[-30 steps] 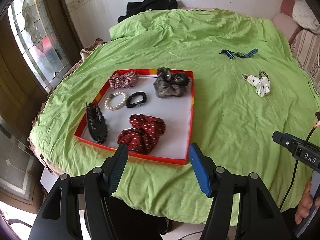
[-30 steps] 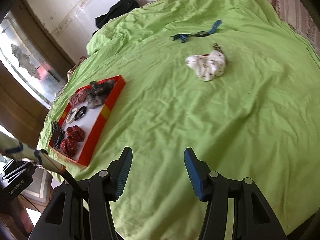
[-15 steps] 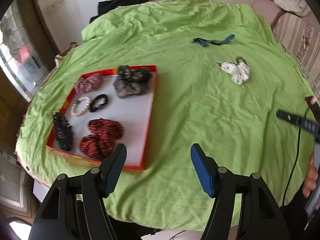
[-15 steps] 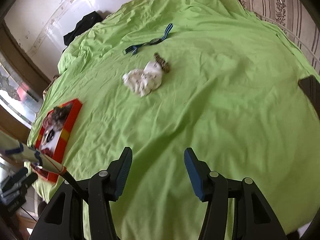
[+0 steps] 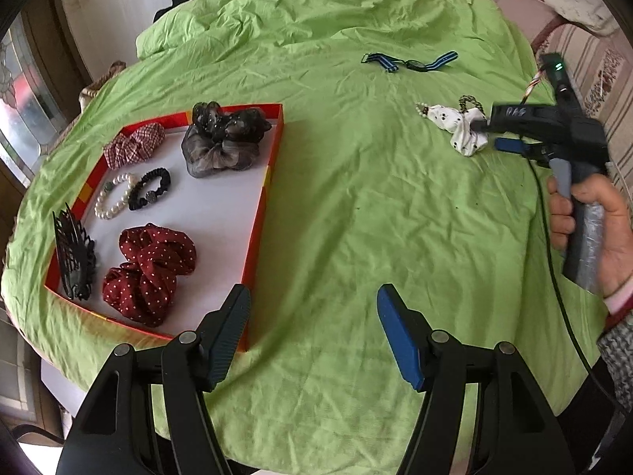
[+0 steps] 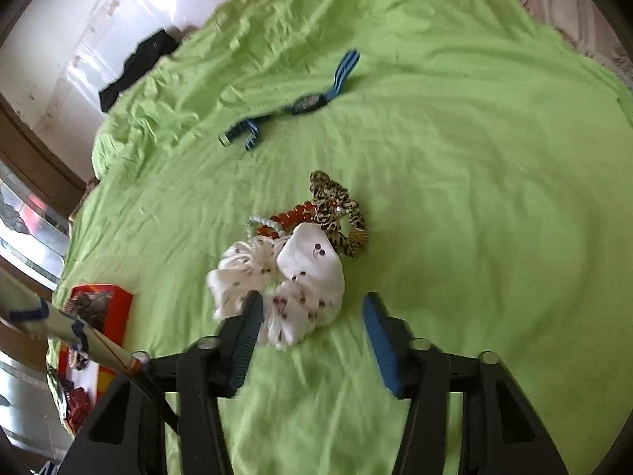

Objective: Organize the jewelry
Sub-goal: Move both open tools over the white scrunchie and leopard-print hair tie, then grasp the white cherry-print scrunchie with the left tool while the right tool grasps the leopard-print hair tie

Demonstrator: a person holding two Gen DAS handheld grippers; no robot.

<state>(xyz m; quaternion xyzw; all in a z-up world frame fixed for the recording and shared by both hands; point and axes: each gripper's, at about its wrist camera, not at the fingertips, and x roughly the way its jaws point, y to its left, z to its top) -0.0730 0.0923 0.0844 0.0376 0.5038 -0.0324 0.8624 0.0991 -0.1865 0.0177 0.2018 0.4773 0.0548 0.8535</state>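
A white dotted scrunchie [image 6: 292, 277] lies on the green cloth with a leopard scrunchie [image 6: 336, 213], a red bead bracelet [image 6: 285, 217] and a pale bead bracelet [image 6: 261, 223] behind it. My right gripper [image 6: 312, 301] reaches over the white scrunchie [image 5: 459, 126]; its jaws are closing, the scrunchie's near part lies between them, and the right pad stands apart from it. A blue striped watch [image 6: 304, 105] lies farther back. My left gripper [image 5: 312, 316] hangs open and empty by the near right corner of the red tray [image 5: 273, 166].
The tray holds a grey scrunchie [image 5: 221, 142], a red dotted scrunchie [image 5: 150, 265], a black claw clip [image 5: 73, 253], a pearl bracelet [image 5: 112, 198], a black hair tie [image 5: 150, 190] and a checked scrunchie [image 5: 134, 146]. A person's hand [image 5: 609, 229] holds the right gripper.
The right gripper has travelled across the cloth to the white scrunchie, which now sits at its fingertips. The left gripper has shifted right, so the tray lies further left in its view.
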